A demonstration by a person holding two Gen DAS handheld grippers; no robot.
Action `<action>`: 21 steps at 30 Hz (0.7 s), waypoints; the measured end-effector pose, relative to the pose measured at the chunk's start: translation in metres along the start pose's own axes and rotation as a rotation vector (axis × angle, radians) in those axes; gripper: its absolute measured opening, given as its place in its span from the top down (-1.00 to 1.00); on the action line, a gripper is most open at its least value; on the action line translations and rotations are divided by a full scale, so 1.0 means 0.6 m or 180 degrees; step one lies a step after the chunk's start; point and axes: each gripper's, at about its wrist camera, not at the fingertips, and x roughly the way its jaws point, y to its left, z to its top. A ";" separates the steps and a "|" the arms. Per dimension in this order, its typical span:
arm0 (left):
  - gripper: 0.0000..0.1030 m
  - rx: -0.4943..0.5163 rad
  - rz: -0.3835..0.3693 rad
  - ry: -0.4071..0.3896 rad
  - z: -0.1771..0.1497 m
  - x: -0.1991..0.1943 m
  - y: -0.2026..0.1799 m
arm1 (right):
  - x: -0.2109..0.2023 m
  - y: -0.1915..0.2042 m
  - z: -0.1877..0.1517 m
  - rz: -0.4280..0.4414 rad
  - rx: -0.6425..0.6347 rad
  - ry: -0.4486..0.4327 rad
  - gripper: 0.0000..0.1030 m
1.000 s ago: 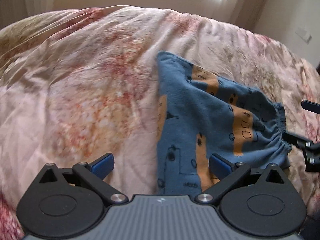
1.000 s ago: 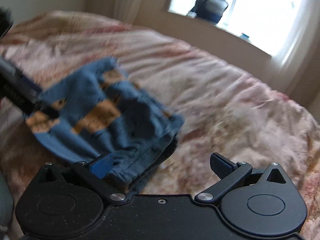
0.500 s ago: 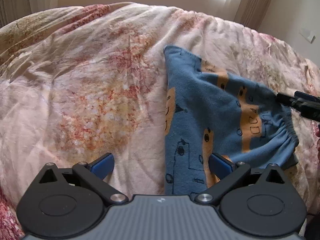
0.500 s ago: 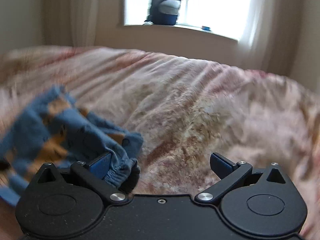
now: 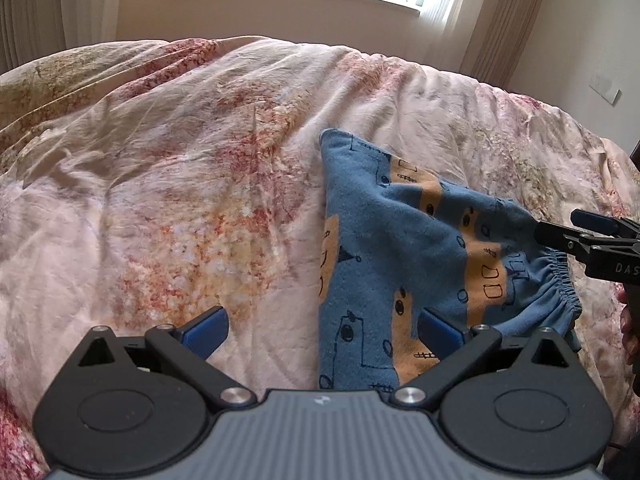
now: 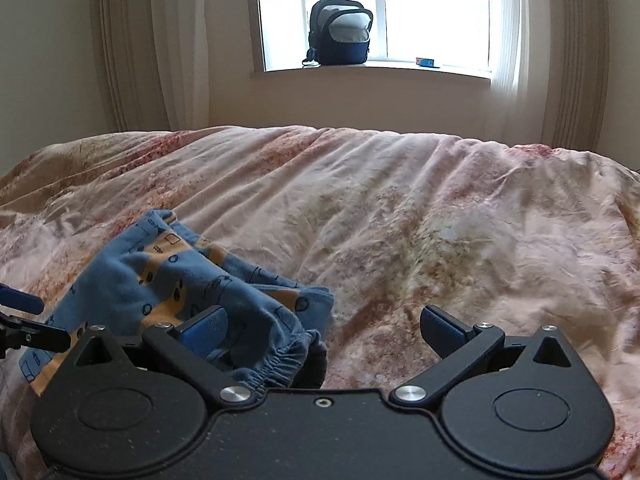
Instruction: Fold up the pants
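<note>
Small blue pants (image 5: 392, 240) with orange patches and black drawings lie folded on the bed, elastic waistband to the right. In the left wrist view my left gripper (image 5: 320, 330) is open above the near edge, its right finger over the cloth. My right gripper (image 5: 560, 228) reaches in from the right beside the waistband. In the right wrist view the pants (image 6: 168, 284) lie at lower left, and my right gripper (image 6: 322, 326) is open with its left finger over the gathered waistband. The left gripper (image 6: 24, 320) shows at the left edge.
A pink floral duvet (image 5: 180, 184) covers the whole bed, wrinkled. Behind the bed a window sill holds a dark backpack (image 6: 340, 30) and a small blue box (image 6: 426, 62). Curtains (image 6: 152, 40) hang on both sides.
Both grippers have lifted and tilted up, so the window and wall show now. The right gripper has swung right, away from the pants' middle. The pants lie still.
</note>
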 end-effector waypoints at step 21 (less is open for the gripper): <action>-0.99 -0.0430 -0.0374 -0.0071 0.015 0.025 0.022 | 0.056 -0.030 0.008 0.0539 0.0321 0.0105 -0.99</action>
